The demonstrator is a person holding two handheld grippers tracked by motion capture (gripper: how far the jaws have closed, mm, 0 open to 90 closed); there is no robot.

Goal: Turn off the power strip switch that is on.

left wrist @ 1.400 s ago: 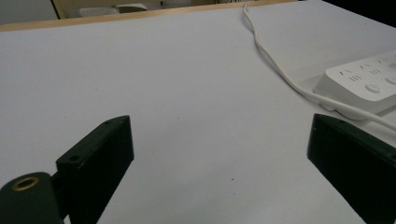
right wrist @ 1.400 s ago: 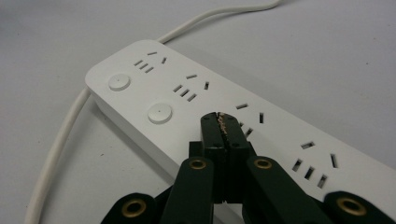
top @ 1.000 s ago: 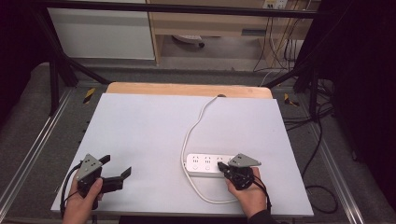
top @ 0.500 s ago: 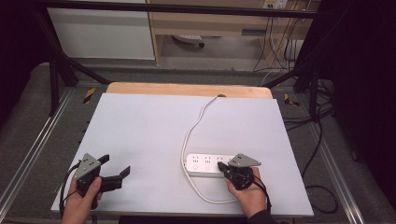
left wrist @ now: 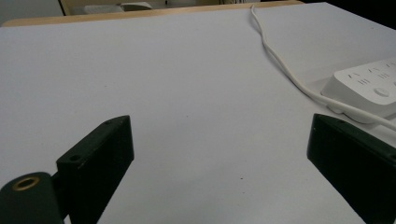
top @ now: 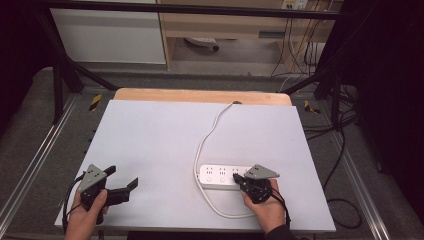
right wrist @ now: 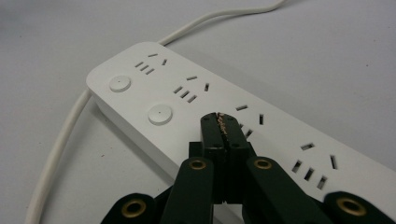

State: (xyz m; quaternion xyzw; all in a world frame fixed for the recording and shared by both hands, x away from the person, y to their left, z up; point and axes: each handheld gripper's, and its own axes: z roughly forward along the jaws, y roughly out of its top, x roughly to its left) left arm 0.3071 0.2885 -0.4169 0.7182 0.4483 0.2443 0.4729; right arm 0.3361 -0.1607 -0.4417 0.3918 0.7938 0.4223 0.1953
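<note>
White power strip (top: pixel 222 176) flat on the white table (top: pixel 150 130), long axis running side to side across the high view, cord (top: pixel 205 135) leaving its left end, looping around in front of the strip and also trailing away behind it.

Right gripper (top: pixel 243 180) at the strip's right half, clearly the nearer of the two. Jaws fully together, nothing gripped between them; closed tip (right wrist: pixel 220 122) set down on the strip's top face, just past the second round button (right wrist: pixel 159 114) in the row that starts with the first button (right wrist: pixel 119 83) at the cord end. Probably sits over a third button there, though hidden beneath the tip, so cannot tell. Looks like a downward poke at a switch: straight down from the tip, no sideways travel called for.

Left gripper (top: pixel 122 177) well apart to the strip's left, jaws spread wide over bare table and holding nothing, strip (left wrist: pixel 369 86) off beyond one jaw.

No containers here; every visible socket on the strip without a plug.
</note>
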